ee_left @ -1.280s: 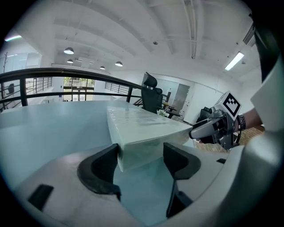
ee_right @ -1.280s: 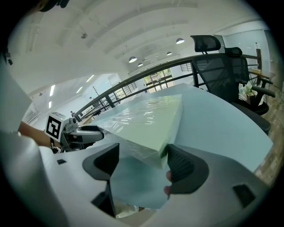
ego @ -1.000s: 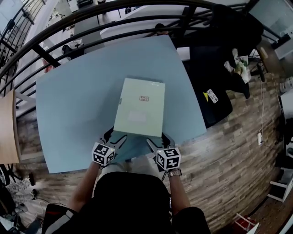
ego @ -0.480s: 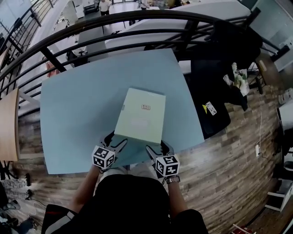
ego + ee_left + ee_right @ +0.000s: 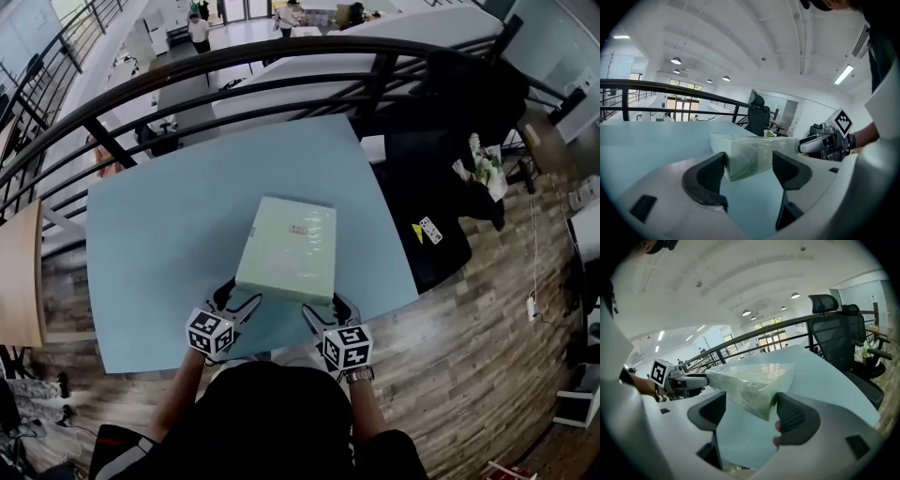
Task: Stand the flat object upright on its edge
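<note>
Where the flat box (image 5: 286, 248) lies: near the middle of the blue bench (image 5: 159, 216), with its long side running from 6 to 12 o'clock. Its 6 o'clock edge seems raised a little, while the 12 o'clock edge rests on the bench.
Left hand-held gripper (image 5: 236, 298): at the 7 o'clock corner of the box. Its jaws are apart and the corner stands between them, not pinched.
Right hand-held gripper (image 5: 323, 305): at the 5 o'clock corner. Its jaws are also apart with the corner between them, and the outer jaw is very close to the wrapping.
Wrapping: a clear, shiny film, which I judge to be slippery.
Step in hand: I judge this to be the beginning of the tipping, with the box turning on its 12 o'clock edge.
Next move: it calls for both grippers to lift the near edge evenly, up and toward 12 o'clock, until the box stands on its far edge. They must then steady it so that it neither slides away nor falls over.
</note>
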{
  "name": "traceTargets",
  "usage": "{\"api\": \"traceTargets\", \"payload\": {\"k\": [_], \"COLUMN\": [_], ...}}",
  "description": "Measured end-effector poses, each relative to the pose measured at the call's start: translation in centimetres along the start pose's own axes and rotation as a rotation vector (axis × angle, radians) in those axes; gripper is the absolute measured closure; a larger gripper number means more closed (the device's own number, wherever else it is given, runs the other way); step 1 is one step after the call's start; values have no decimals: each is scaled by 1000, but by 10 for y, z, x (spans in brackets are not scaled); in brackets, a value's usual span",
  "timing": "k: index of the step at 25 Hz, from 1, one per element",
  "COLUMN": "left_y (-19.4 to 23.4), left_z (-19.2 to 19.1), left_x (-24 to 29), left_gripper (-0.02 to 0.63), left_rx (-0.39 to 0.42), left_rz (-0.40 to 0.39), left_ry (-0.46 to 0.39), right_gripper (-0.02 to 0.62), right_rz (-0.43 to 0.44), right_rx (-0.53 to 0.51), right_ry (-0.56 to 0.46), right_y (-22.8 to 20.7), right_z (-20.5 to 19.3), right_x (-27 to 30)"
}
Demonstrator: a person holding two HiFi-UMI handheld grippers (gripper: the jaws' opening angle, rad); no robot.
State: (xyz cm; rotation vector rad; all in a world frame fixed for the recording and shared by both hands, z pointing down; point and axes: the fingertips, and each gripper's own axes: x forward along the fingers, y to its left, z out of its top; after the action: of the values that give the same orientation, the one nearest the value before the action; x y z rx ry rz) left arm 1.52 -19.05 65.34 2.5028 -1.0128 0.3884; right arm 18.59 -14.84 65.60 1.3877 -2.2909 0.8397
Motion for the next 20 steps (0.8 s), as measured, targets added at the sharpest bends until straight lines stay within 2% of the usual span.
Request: {"api": "traceTargets", "payload": {"k": [7,20], "left_y": [-1,-8], "left_z": [12,33], "left_x": [3,-11], "left_gripper": [284,284], "left_rx": [24,6], "left_rz": [-12,-10], "left_ry": [-11,-71], "right_gripper": [278,278], "right_rz": [-4,3], "right_rx": [-14,-52], "right_ry": [-26,-61], "right_y": [-5,5], "right_z": [13,32], "right_x": [-1,-14]}}
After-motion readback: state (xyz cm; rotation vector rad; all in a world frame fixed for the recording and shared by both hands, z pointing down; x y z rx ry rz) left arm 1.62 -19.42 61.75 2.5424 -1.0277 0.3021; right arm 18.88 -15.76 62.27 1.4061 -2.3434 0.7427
